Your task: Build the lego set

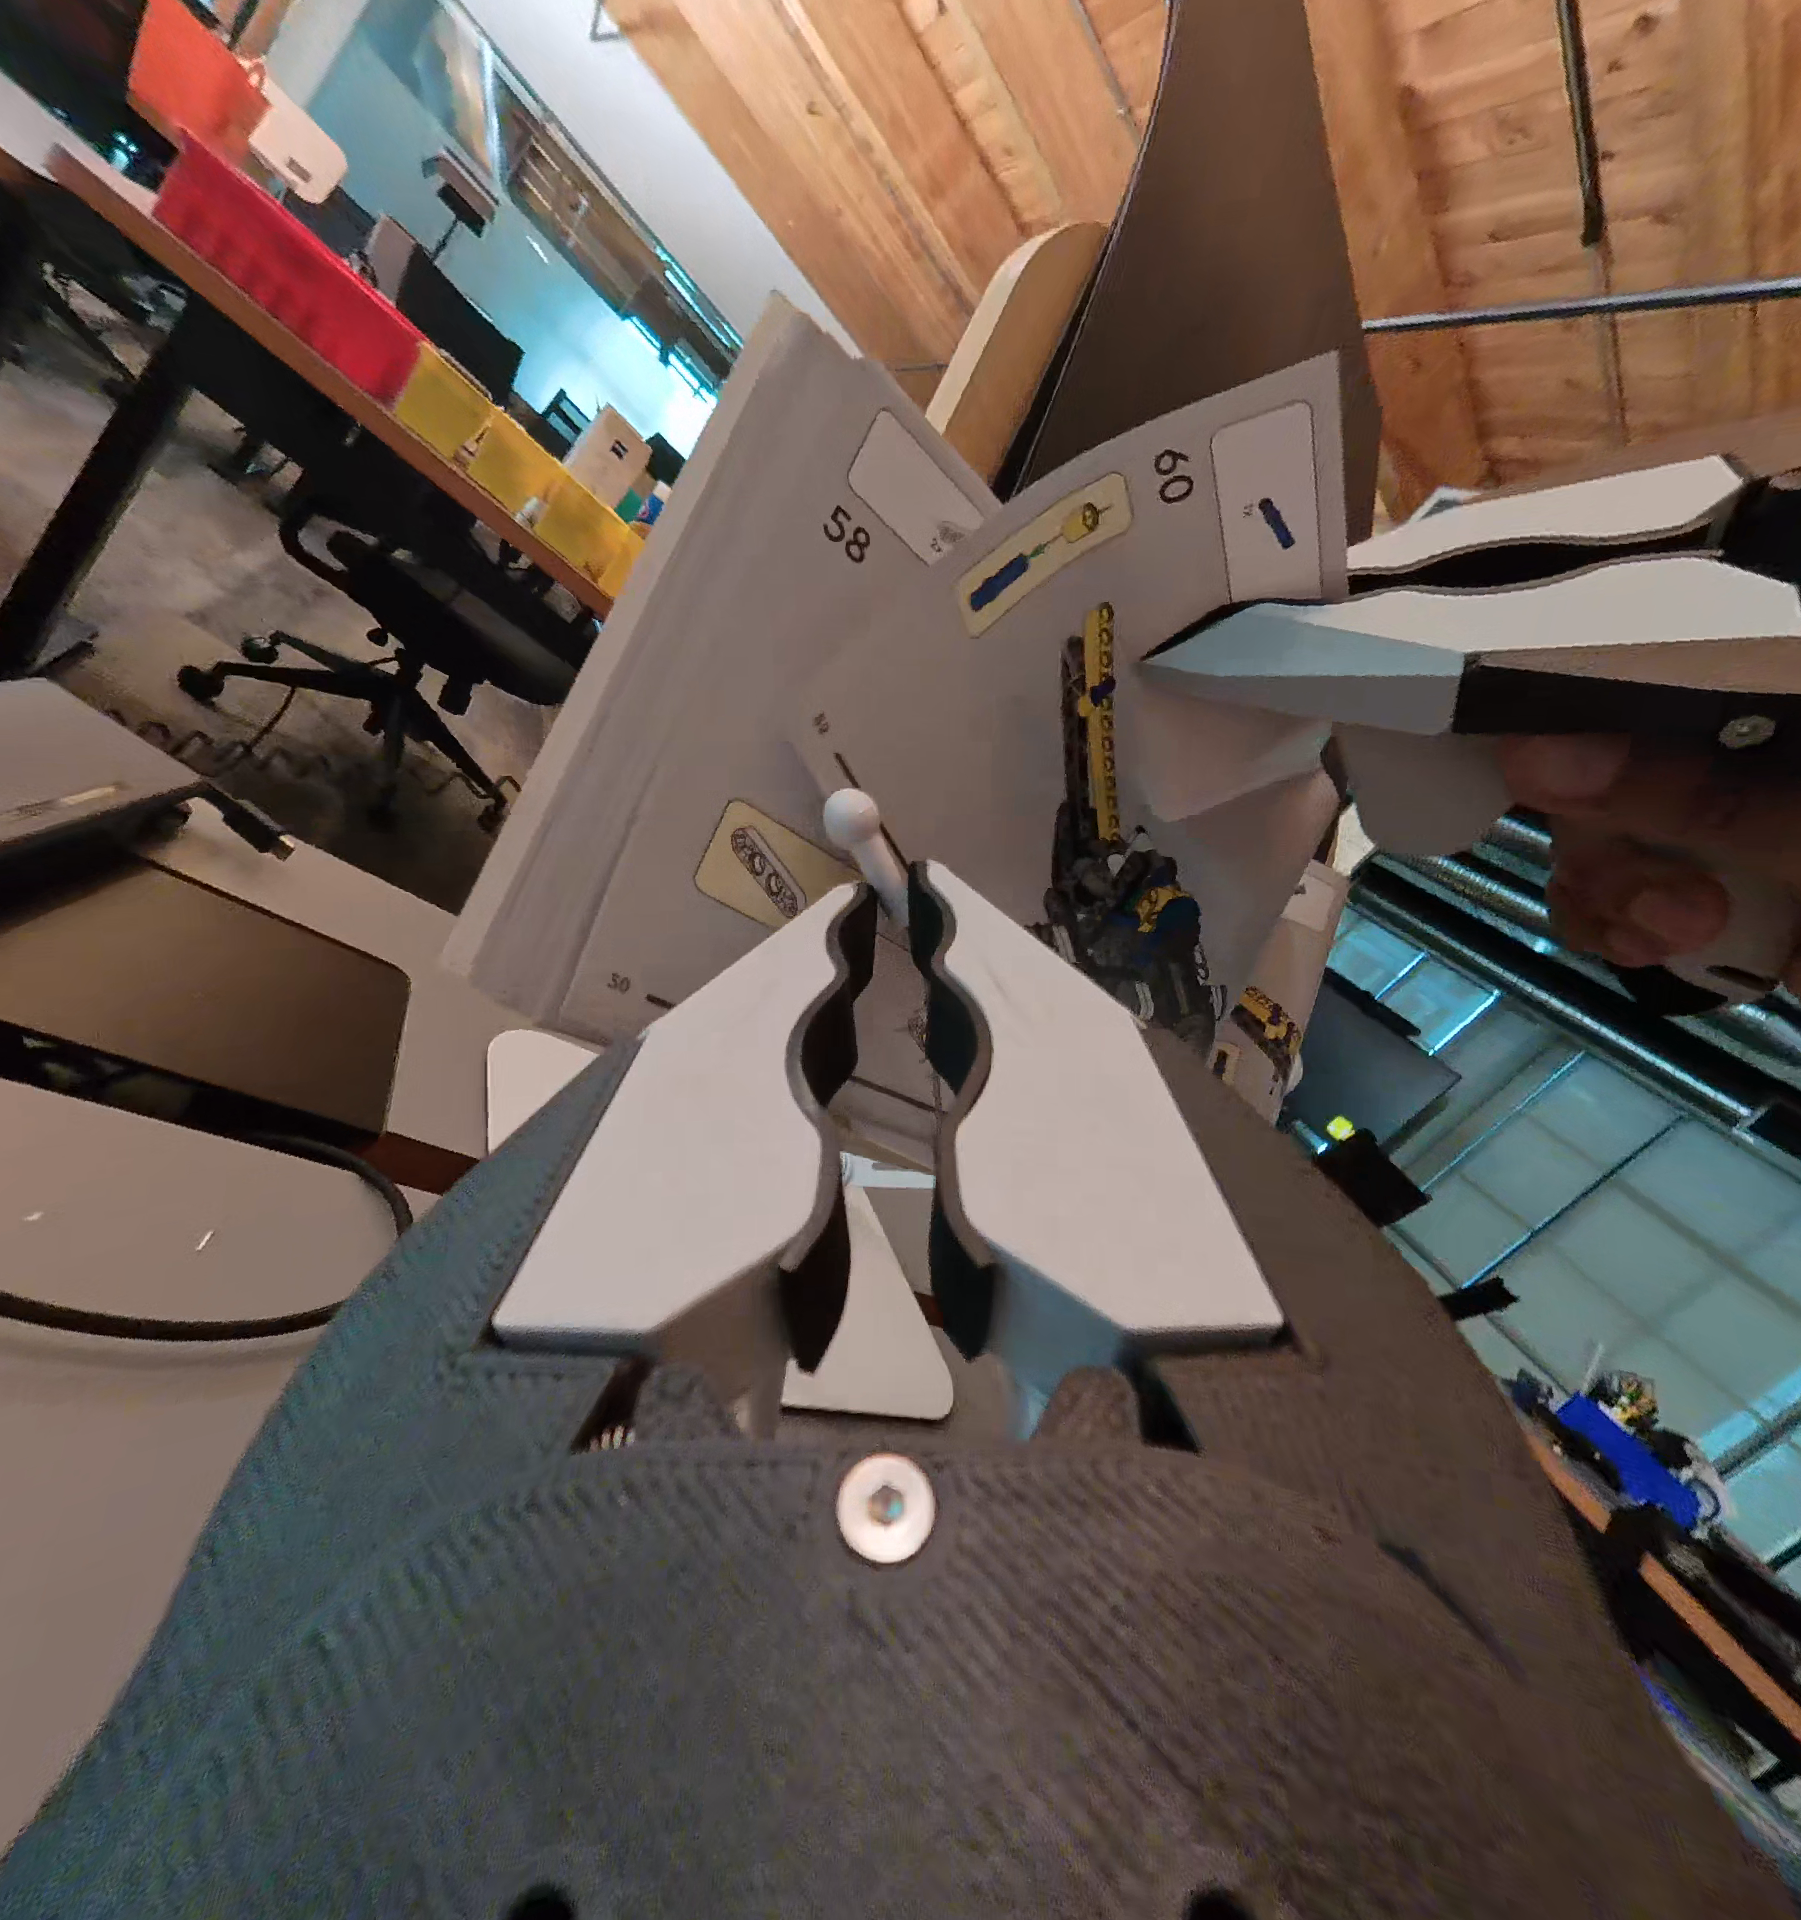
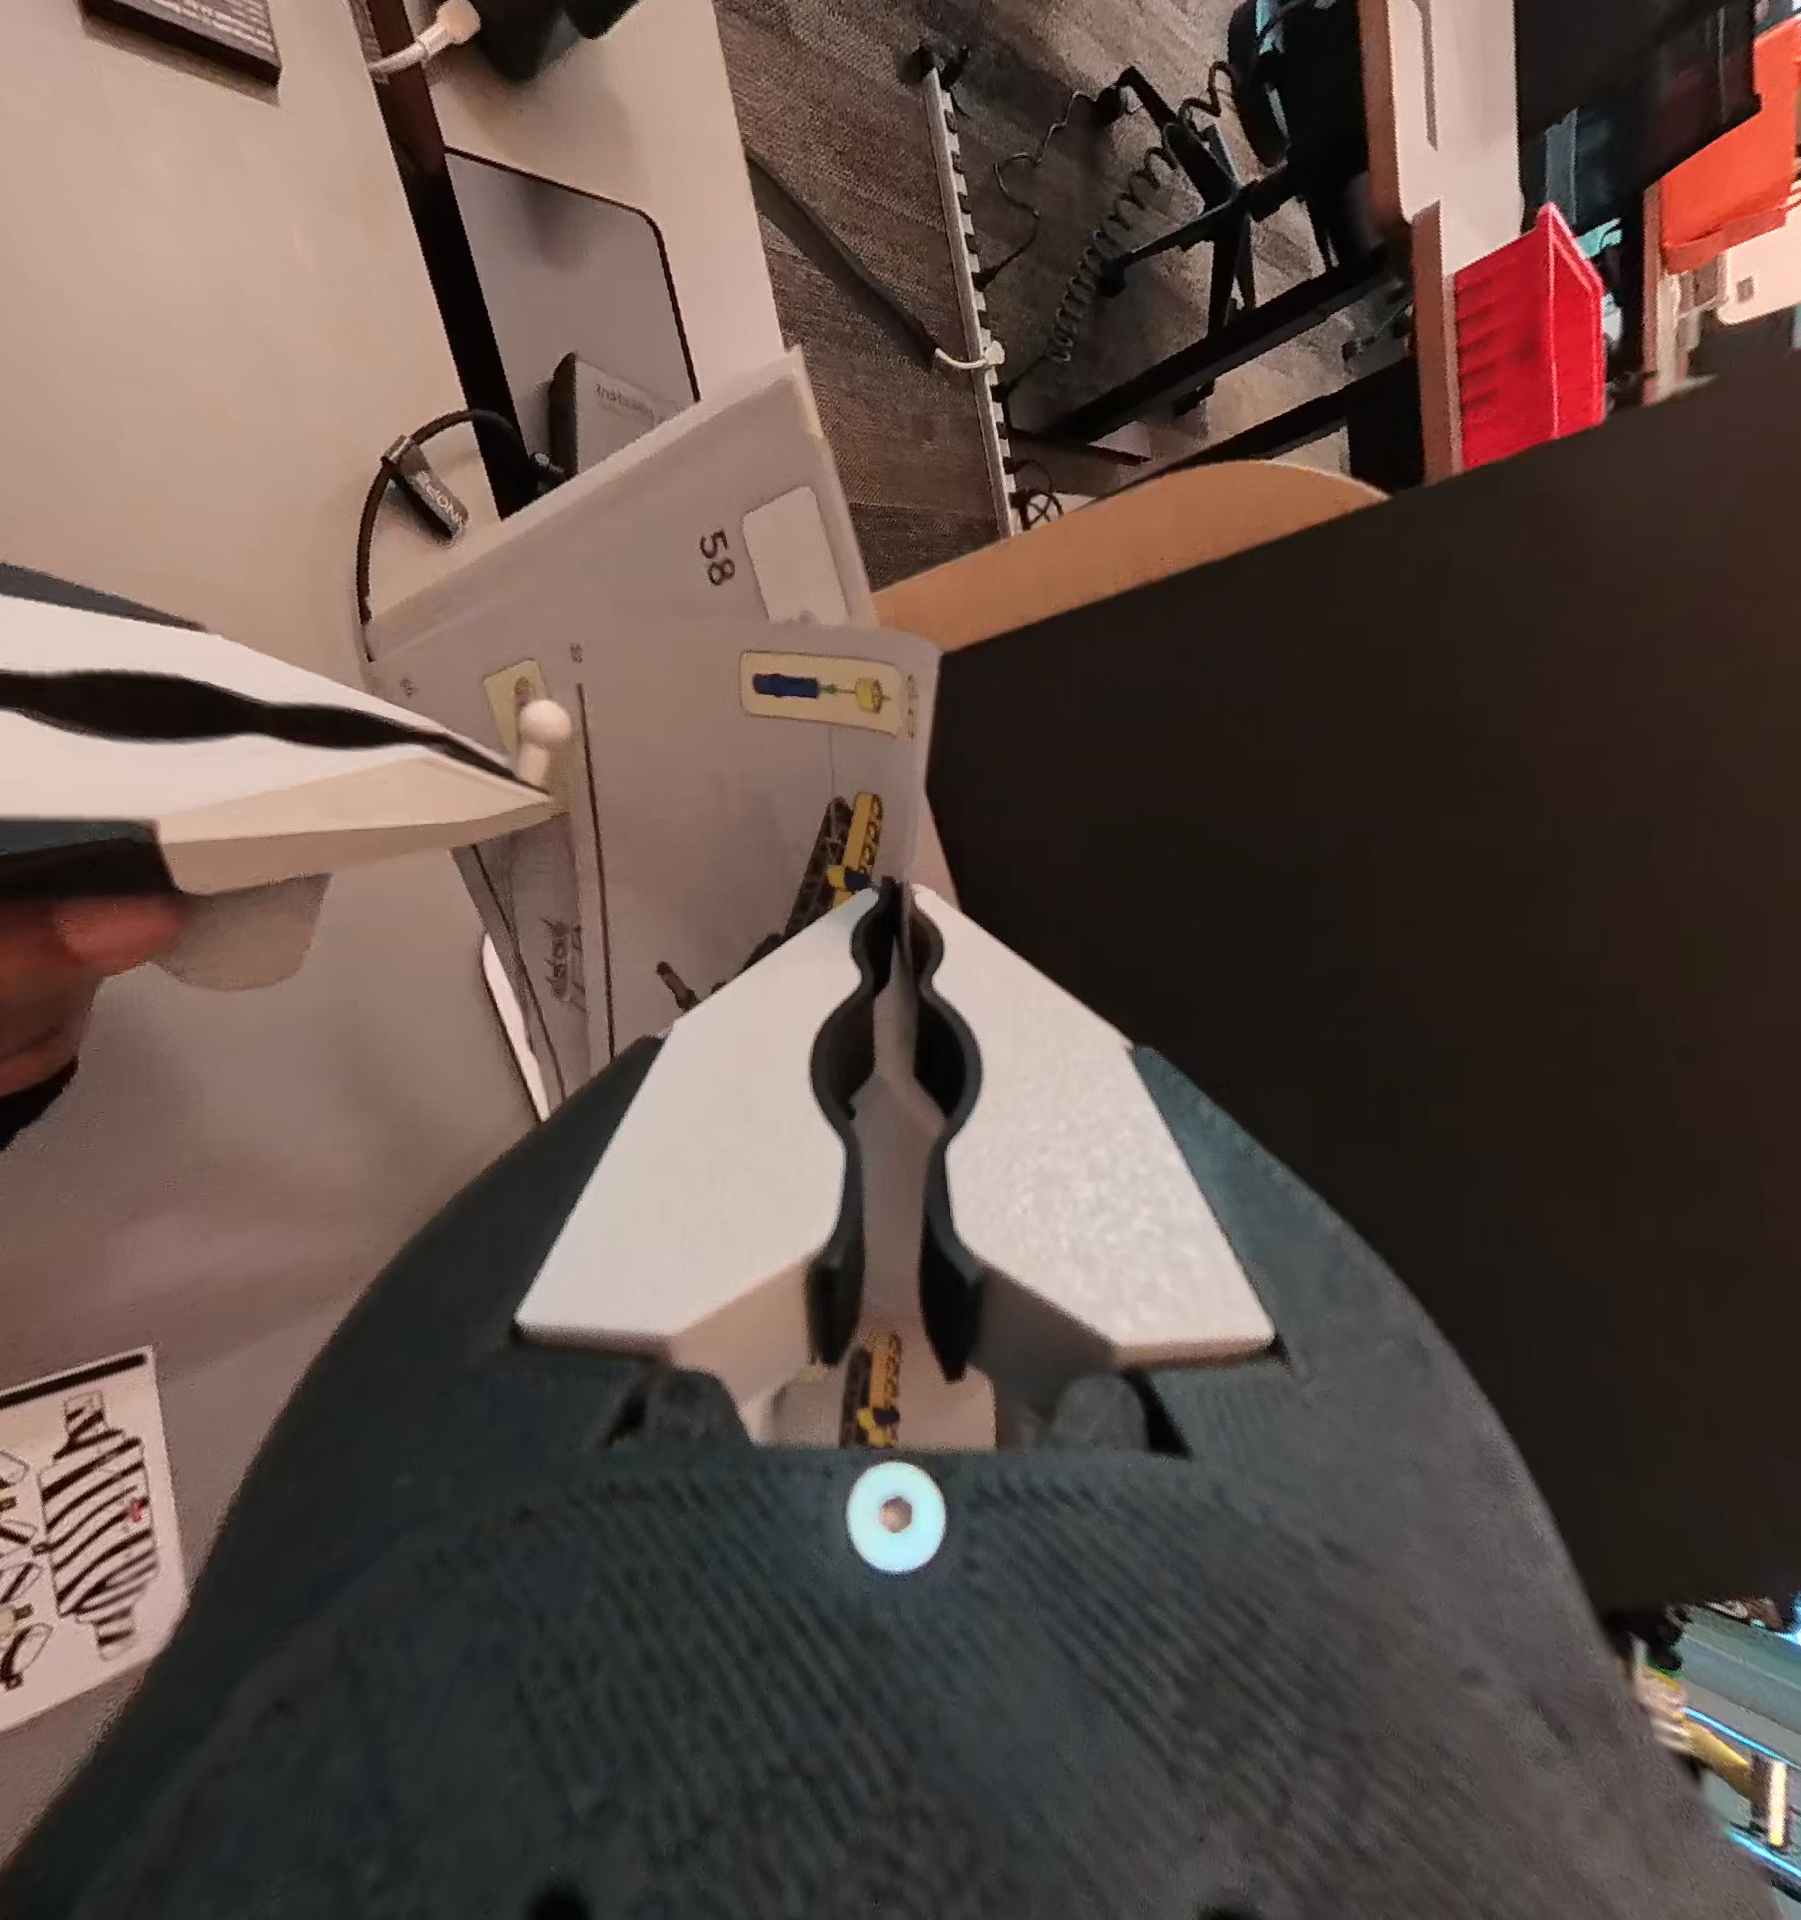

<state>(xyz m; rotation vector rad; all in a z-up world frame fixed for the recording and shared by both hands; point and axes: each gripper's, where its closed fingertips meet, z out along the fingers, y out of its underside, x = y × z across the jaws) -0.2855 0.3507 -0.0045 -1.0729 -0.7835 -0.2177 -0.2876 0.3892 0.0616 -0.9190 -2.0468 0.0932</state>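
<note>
Nearest the lens in the left wrist view sat the dark printed body of the left gripper point(image 1: 888, 888), its white fingers drawn together on a small white ball-ended pin point(image 1: 860, 831) that stuck out just past the tips. Directly ahead stood the instruction booklet point(image 1: 667, 665), open and tilted, touching or nearly touching the pin. To the right and slightly above, the right gripper point(image 1: 1156, 657) came in sideways with its tips against the booklet's right-hand page. Far off to the upper left, red and yellow bins point(image 1: 356, 301) lined a desk.

In the right wrist view, closest was the right gripper's own body, its fingers pressed shut on the edge of that page point(image 2: 844, 748), which ran down between them. To the left and a little ahead, the left gripper point(image 2: 537, 795) carried the pin against the booklet. A sticker sheet point(image 2: 44, 1538) with striped shapes lay low on the left, and a dark panel point(image 2: 1395, 935) filled the right.

The step looked like turning or steadying a page to consult it. Done well, the right grip would stay light at the margin so the paper does not crease, while the left keeps the pin clamped and clear of the sheet.

The pages carried printed step numbers and part diagrams; no brand mark was legible on them.
</note>
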